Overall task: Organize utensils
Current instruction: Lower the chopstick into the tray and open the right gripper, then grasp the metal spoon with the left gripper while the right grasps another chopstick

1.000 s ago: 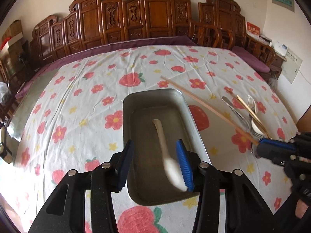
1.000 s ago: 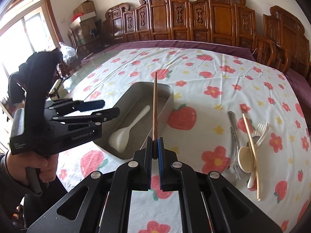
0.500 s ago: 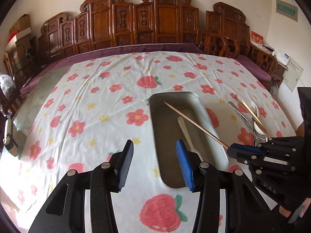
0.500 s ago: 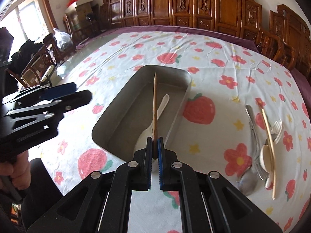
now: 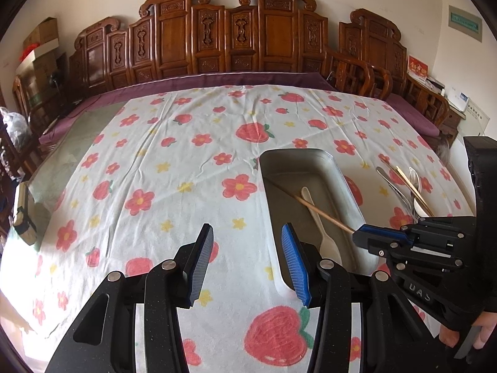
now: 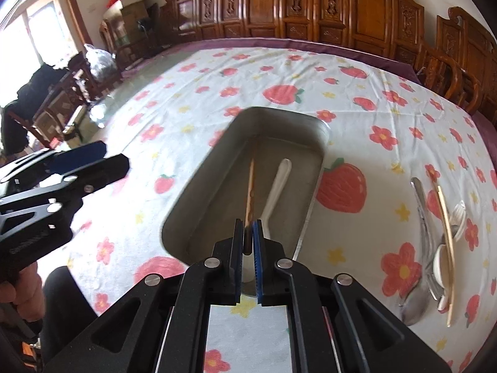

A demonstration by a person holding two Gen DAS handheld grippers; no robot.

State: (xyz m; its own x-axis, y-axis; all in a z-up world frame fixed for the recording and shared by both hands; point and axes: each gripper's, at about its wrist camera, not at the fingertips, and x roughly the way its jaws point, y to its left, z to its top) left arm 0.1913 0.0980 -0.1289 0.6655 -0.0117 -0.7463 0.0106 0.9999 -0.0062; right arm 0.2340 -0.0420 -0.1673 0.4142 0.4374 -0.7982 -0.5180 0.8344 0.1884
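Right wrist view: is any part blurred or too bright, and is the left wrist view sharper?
Right wrist view: the chopstick in the tray is smeared by motion, and the window at upper left is blown out. Left wrist view: sharper overall, chopstick crisp; both views bend straight lines at the edges.

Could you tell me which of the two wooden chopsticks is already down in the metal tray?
The chopstick between the right tool's pads, beside the white spoon; the other chopstick lies on the utensil pile on the cloth.
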